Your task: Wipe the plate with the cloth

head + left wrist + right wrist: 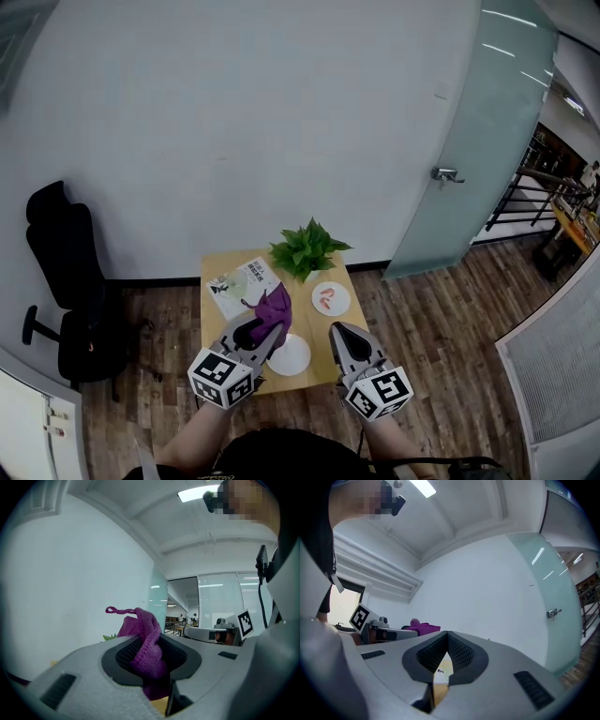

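A purple knitted cloth [275,308] hangs from my left gripper [263,330], which is shut on it above the small wooden table [215,265]. In the left gripper view the cloth [145,644] bulges up between the closed jaws. A plain white plate [290,355] lies on the table just right of that gripper, near the front edge. My right gripper [343,338] is held at the table's front right, shut with nothing in it; its tips meet in the right gripper view [446,635].
A second white plate [330,298] with pink pieces sits further back. A green potted plant [306,249] stands at the table's far edge, a booklet [237,282] at its left. A black office chair [66,281] stands left, a glass door [487,141] right.
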